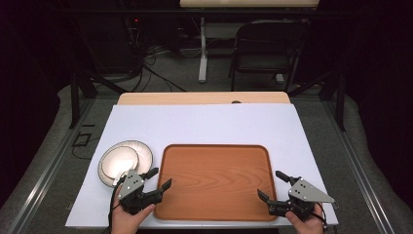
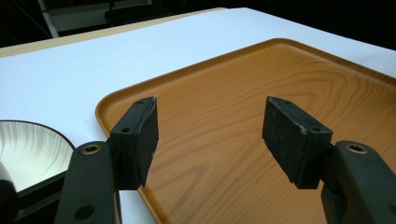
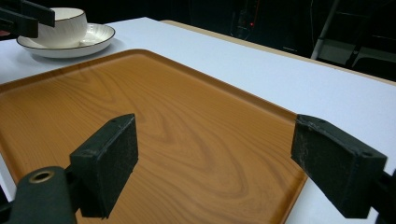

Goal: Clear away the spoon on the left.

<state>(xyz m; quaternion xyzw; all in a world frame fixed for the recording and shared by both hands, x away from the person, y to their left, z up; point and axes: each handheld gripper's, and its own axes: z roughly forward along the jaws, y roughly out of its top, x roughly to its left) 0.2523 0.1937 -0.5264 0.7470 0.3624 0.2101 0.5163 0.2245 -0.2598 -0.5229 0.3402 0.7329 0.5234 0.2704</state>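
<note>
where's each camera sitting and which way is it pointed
High view: above the person's side, looking forward and down on the wooden tray; both hands, left claw, right claw show.
Left gripper view: rides the left claw, open, facing the tray's corner.
Right gripper view: rides the right claw, open, facing across the tray toward the bowl on its plate.
All share the tray.

A dark room lies beyond the white surface (image 1: 204, 122). A black folding chair (image 1: 265, 46) stands on grey floor (image 1: 185, 73). Cables (image 1: 146, 63) trail nearby.
</note>
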